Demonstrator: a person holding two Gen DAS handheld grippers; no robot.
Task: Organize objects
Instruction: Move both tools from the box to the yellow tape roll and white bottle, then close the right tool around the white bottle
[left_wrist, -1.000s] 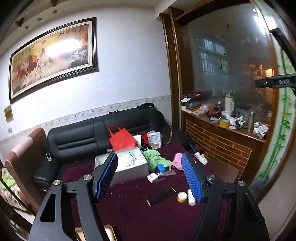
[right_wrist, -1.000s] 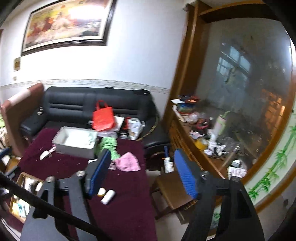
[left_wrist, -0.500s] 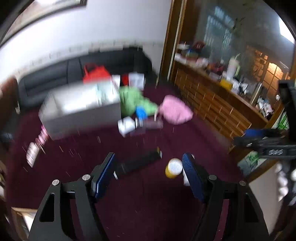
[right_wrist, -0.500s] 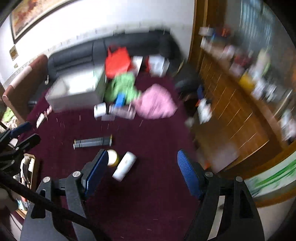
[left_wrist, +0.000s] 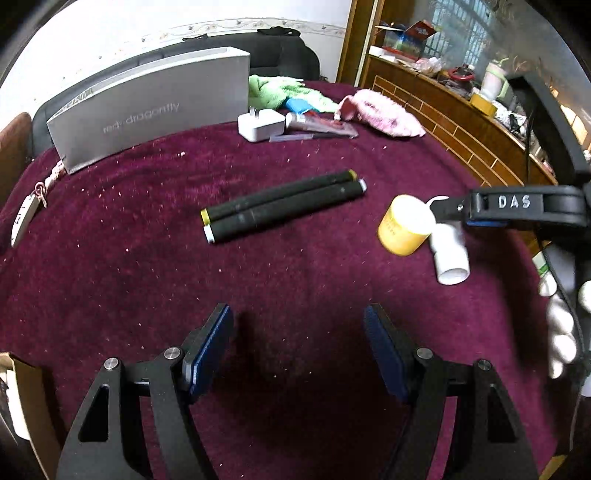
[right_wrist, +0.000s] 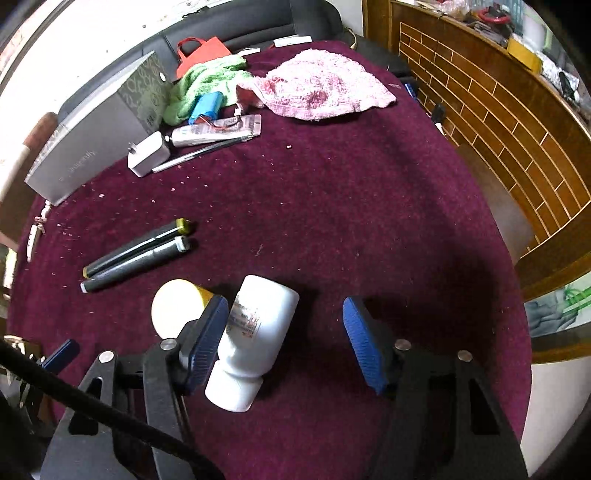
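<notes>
Closest to me, my right gripper (right_wrist: 282, 339) sits low over the maroon tablecloth (right_wrist: 369, 206) with the white bottle (right_wrist: 255, 339) lying on its side between the jaws. The jaws have just been closing but are not yet clamped: the left pad sits against the bottle's flank or just beside it, I cannot tell which, and the right pad stands well apart at 3 o'clock. At 9 o'clock of that left pad, just beside the bottle, lies the yellow jar (right_wrist: 177, 310).

My left gripper (left_wrist: 299, 350) is apart too, with nothing but bare cloth between its pads.

Further out at 11 o'clock, two dark markers (right_wrist: 136, 258) lie side by side. Beyond them, toward 12 o'clock, I see a white charger plug (right_wrist: 147, 155), a squeeze tube (right_wrist: 214, 131), a blue battery pack (right_wrist: 207, 105), a green cloth (right_wrist: 207, 79) and a pink towel (right_wrist: 317, 88). The grey gift box (right_wrist: 96, 133), probably where things belong, stands at the far left.

My worry: the bottle lies off-centre and askew, neck toward me. As I judge it, closing now could push the round body sideways so it rolls out, or nudge the jar. The left finger could also wedge between jar and bottle.
</notes>
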